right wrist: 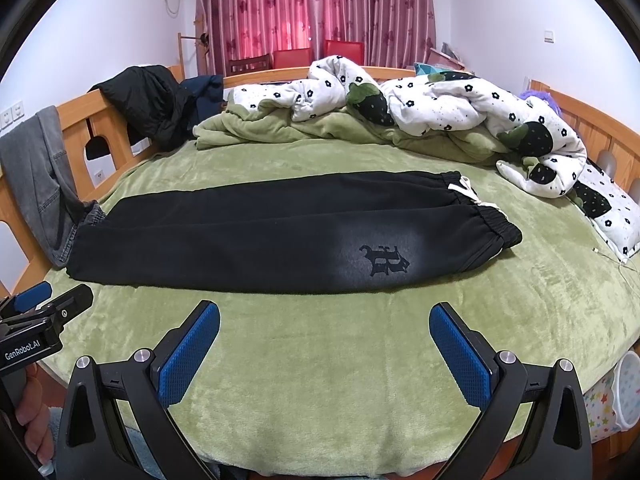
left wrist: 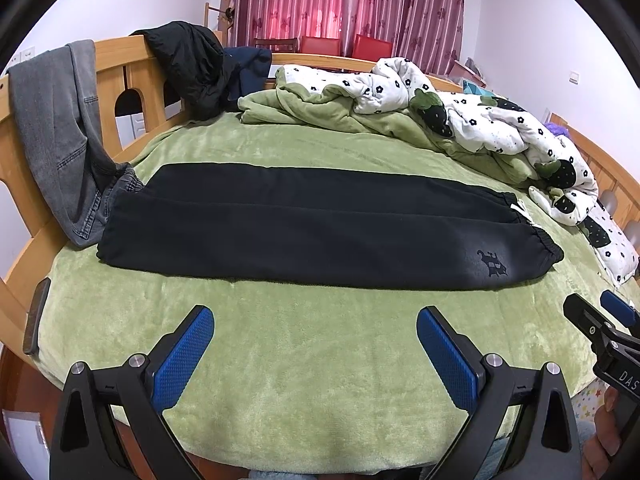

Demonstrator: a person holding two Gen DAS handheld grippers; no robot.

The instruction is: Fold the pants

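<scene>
Black sweatpants (left wrist: 320,232) lie flat across the green bed, one leg folded over the other, waistband with a white drawstring at the right and cuffs at the left. They also show in the right wrist view (right wrist: 280,240), with a dark emblem (right wrist: 384,260) near the waist. My left gripper (left wrist: 316,328) is open and empty, held above the bed's near edge short of the pants. My right gripper (right wrist: 324,324) is open and empty too, beside the left one. Each gripper shows at the edge of the other's view: the right (left wrist: 600,320), the left (right wrist: 52,300).
A crumpled white flowered quilt (left wrist: 480,120) and green blanket (left wrist: 304,104) lie along the far side. Grey jeans (left wrist: 60,132) and a black jacket (left wrist: 192,64) hang over the wooden bed rail (left wrist: 120,52) at the left. Green bedcover (left wrist: 320,360) lies between grippers and pants.
</scene>
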